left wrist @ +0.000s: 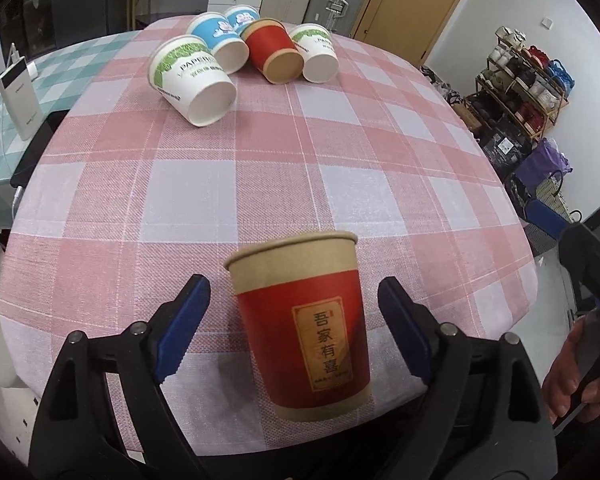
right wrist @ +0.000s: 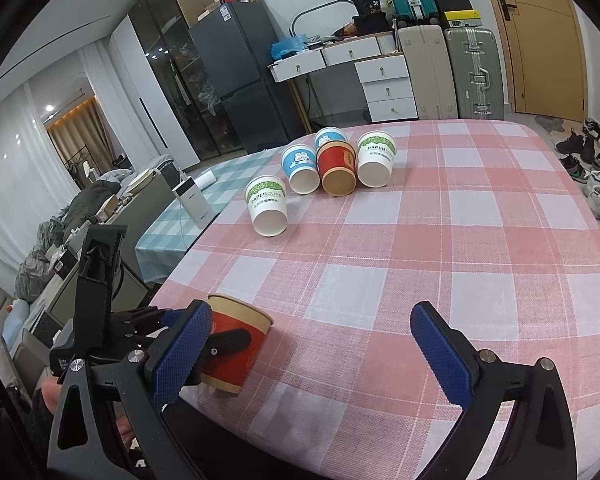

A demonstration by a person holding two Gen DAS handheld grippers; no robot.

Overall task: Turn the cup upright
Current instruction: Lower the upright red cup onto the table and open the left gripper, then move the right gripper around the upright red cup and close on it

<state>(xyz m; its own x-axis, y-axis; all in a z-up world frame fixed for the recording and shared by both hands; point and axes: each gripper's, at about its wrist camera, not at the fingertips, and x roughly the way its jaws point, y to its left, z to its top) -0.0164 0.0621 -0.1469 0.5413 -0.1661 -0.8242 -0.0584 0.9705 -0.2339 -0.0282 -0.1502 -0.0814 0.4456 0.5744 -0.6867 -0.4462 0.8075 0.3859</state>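
Red cup [left wrist: 308,324] with kraft-brown rim and base stands mouth-up on the pink plaid tablecloth [left wrist: 260,184], close to the table's near edge, between the two blue pads of my left gripper [left wrist: 294,316]. Both left fingers [left wrist: 184,332] are spread and released; a strip of cloth shows on each side between pad and cup wall, so neither pad touches it. The cup's printed label faces the left wrist camera, and the cup looks slightly tilted in this fisheye view; whether it truly leans I cannot tell. My right gripper [right wrist: 312,352] hovers over the same near edge, its fingers [right wrist: 440,356] wide apart and holding nothing; in the right wrist view the red cup [right wrist: 240,344] lies to the left of that gripper, partly hidden behind its left pad. At the far side of the table five cups lie on their sides in a cluster: two white cups with green print [left wrist: 190,80], two blue cups [left wrist: 220,42] and a second red cup [left wrist: 274,54], their mouths toward the cameras. A broad stretch of bare cloth separates that cluster from the upright cup. The cloth's left edge borders a teal checked surface [right wrist: 188,208].
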